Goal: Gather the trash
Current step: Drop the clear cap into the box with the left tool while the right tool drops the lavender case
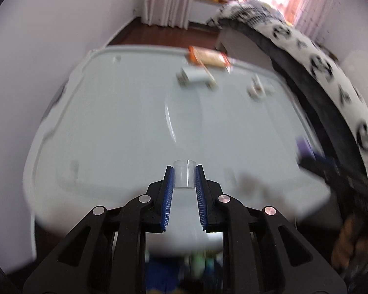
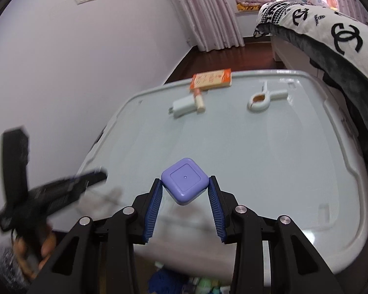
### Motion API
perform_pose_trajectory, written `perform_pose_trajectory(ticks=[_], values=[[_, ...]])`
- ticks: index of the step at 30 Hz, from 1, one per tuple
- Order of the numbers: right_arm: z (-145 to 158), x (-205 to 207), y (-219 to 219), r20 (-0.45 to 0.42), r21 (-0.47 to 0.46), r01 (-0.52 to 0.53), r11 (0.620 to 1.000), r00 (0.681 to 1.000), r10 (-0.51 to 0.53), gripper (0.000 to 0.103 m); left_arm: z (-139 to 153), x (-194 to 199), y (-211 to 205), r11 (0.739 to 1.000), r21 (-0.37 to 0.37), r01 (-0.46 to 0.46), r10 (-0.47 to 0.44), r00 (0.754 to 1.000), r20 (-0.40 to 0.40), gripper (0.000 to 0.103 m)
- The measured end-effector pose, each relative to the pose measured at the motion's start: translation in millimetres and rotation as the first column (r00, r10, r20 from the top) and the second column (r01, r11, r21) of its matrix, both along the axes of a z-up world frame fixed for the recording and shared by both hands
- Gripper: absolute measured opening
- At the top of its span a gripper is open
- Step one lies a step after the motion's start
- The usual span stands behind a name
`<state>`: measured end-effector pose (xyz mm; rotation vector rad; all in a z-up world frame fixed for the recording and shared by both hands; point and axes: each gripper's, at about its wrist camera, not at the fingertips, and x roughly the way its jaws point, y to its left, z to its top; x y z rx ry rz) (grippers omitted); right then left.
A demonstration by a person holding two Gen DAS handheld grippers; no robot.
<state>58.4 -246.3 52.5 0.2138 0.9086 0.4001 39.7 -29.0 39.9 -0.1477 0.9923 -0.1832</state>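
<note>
While both grippers loaded — left gripper (image 1: 184, 175) clamped on clear cup (image 1: 184, 174), right gripper (image 2: 185, 189) pinching purple box (image 2: 184, 180), above lid (image 2: 269, 161). Left: orange packet (image 2: 212, 78), charger (image 2: 182, 106), clip (image 2: 263, 99). No bin visible.

Both grippers share one build: the left gripper (image 1: 184, 175) and right gripper (image 2: 185, 188) have matte black linkage arms, round silver pivot pins and blue ribbed pads (image 2: 214, 208) lining each finger.
</note>
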Motion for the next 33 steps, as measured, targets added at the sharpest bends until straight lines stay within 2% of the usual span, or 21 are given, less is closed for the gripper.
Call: perform_pose_trajectory(ticks=[4, 8, 14, 16, 17, 18, 19, 21, 27, 32, 33], values=[[-8, -52, -1, -0.046, 0.004, -0.001, 1.0, 0.999, 0.001, 0.039, -16, -55, -11, 0.999, 0.028, 0.043, -0.042, 0.998, -0.051, 0.018], [-18, -98, -1, -0.112, -0.016, -0.016, 1.0, 0.994, 0.015, 0.039, -40, -85, -24, 0.994, 0.018, 0.109, -0.107, 0.987, -0.118, 0.018], [-50, -127, -3, -0.242, -0.055, -0.029, 0.998, 0.97, 0.015, 0.039, -67, -99, -29, 0.984, 0.001, 0.177, -0.172, 0.956, -0.238, 0.018], [-67, -128, -1, -0.317, -0.052, -0.045, 0.998, 0.948, 0.026, 0.045, -73, -96, -28, 0.983, -0.007, 0.182, -0.177, 0.946, -0.271, 0.019], [-74, -128, 0, -0.343, -0.053, -0.047, 0.997, 0.939, 0.026, 0.053, -76, -94, -28, 0.984, 0.0, 0.179, -0.171, 0.943, -0.287, 0.021], [-78, -128, -1, -0.356, -0.054, -0.042, 0.998, 0.934, 0.02, 0.066, -80, -92, -27, 0.985, 0.009, 0.174, -0.163, 0.938, -0.306, 0.031], [-82, -129, -2, -0.362, -0.054, -0.033, 0.998, 0.932, 0.012, 0.067, -82, -91, -26, 0.985, 0.013, 0.17, -0.157, 0.936, -0.315, 0.044], [-82, -128, -4, -0.36, -0.046, -0.024, 0.999, 0.933, 0.006, 0.066, -83, -89, -24, 0.988, 0.015, 0.157, -0.144, 0.937, -0.319, 0.051], [-64, -118, -12, -0.307, -0.028, -0.01, 1.0, 0.952, 0.001, 0.066, -84, -88, -21, 0.989, 0.009, 0.145, -0.135, 0.938, -0.32, 0.055], [-22, -61, -31, -0.179, -0.042, 0.071, 0.997, 0.981, -0.078, 0.067, -58, -65, -20, 0.99, -0.003, 0.14, -0.137, 0.96, -0.245, 0.056], [-15, -46, -36, -0.154, -0.042, 0.1, 0.994, 0.983, -0.105, 0.067, -53, -60, -21, 0.99, -0.004, 0.14, -0.137, 0.964, -0.226, 0.06]])
